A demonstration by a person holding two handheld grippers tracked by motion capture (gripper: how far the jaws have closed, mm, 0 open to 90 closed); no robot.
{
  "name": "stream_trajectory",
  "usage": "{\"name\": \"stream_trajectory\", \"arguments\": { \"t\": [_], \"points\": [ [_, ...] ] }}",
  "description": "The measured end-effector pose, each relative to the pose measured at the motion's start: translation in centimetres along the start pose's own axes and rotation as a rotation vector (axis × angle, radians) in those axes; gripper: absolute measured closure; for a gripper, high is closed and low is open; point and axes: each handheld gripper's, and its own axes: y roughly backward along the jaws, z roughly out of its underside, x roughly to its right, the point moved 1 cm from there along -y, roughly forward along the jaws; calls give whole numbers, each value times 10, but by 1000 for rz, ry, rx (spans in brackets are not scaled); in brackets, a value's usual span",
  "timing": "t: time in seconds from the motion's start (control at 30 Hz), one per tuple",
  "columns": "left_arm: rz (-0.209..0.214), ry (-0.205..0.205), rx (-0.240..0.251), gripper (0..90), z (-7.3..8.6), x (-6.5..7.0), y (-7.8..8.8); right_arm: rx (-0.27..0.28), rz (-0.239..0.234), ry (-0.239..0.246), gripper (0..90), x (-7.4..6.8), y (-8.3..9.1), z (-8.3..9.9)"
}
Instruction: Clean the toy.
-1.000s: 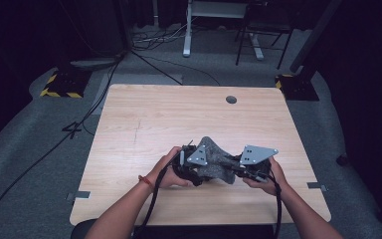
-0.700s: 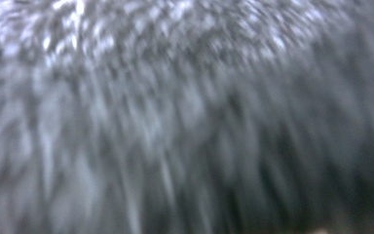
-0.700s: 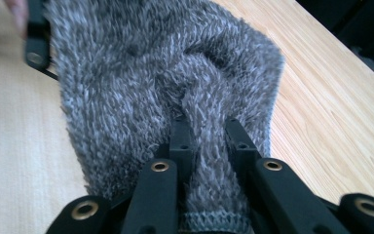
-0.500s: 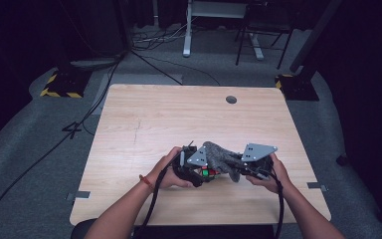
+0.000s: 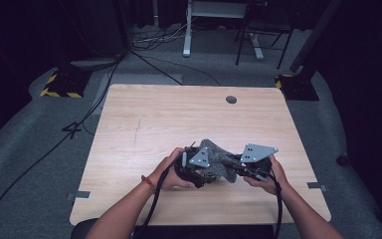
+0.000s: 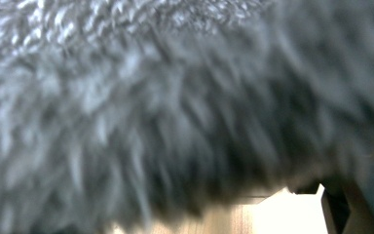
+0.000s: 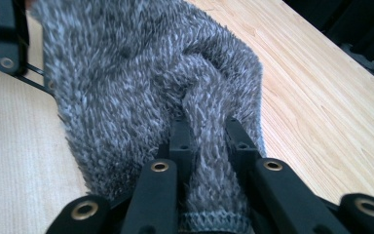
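Grey fuzzy sock (image 5: 218,160) rotated slightly between grippers since earlier frames, hands barely shifted; sock sits low over near table (image 5: 144,119) edge. Right gripper (image 7: 208,141) clamped on bunched cuff fold, left gripper (image 5: 194,169) pinching opposite end, likely stretching it for folding

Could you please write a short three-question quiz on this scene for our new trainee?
1. What is pinched between the jaws of the right gripper?
2. True or false: the wooden table has a round hole near its far edge.
3. Is the left gripper open or shut?

Key:
1. A fold of the fuzzy grey cloth.
2. True.
3. Shut on the fuzzy grey cloth.
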Motion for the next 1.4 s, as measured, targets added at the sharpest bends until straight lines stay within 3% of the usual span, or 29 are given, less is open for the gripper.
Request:
{"name": "stream_trajectory", "arguments": {
  "t": [0.1, 0.23, 0.33, 0.43, 0.53, 1.0, 1.2, 1.23, 1.4],
  "points": [
    [-12, 13, 20, 338, 2, -3, 5, -25, 15, -53, 780, 13, 2, 14],
    [-13, 32, 36, 338, 2, -4, 7, -35, 27, -86, 780, 22, 3, 23],
    [-8, 29, 47, 338, 1, -4, 6, -18, -18, -133, 780, 23, -2, 28],
    [2, 34, 69, 338, -1, -2, 5, -9, -65, -142, 780, 18, -10, 29],
    [1, 28, 73, 338, -2, -2, 5, 19, -101, -141, 780, 13, -13, 25],
    [-45, 12, 37, 336, 0, -3, 2, 84, -91, -145, 783, 4, -8, 16],
    [-62, 2, -12, 330, -1, -1, -8, 124, -119, -158, 784, 2, -7, 12],
    [-67, -12, -17, 332, 0, 1, -11, 122, -122, -135, 784, -2, -7, 8],
    [-56, -7, 18, 335, -1, -1, -5, 111, -106, -121, 783, 1, -4, 9]
  ]
}}
